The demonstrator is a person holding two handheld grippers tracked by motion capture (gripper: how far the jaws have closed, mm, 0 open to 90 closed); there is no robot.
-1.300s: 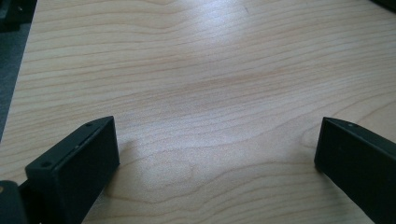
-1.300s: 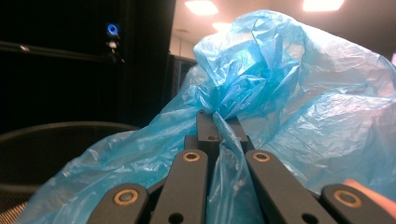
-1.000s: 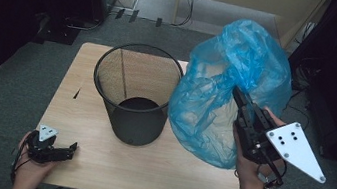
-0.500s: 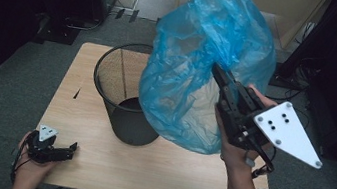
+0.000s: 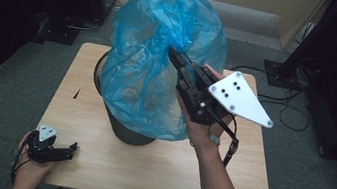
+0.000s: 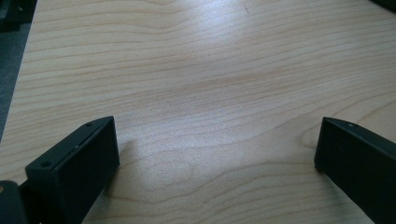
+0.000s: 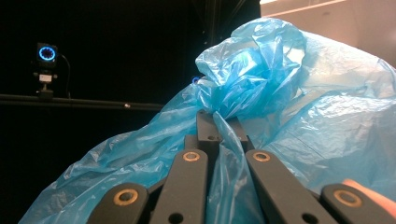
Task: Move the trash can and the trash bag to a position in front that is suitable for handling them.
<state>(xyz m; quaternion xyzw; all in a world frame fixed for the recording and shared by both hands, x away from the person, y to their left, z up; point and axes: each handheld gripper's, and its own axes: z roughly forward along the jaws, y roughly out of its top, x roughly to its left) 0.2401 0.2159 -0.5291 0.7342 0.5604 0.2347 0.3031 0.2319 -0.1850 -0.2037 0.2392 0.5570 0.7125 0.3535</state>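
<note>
High view: right gripper [image 5: 175, 55] pinches blue bag [image 5: 153, 47] (ballooning).

- The high view is looking forward and down from above the person's side, taking in the whole wooden table [image 5: 154, 173], the floor around it and the forearms coming in from below.
- The left gripper view is riding low at the table's near left corner, looking along its wide-set jaws, very close to the table [image 6: 196, 93] surface; this bare wood is the part it is sharing with the high view.
- The right gripper view is pointing roughly level, away from the person toward the dark wall, pressed close against the blue bag [image 7: 289, 116], which the high view is also showing [image 5: 157, 57].
</note>
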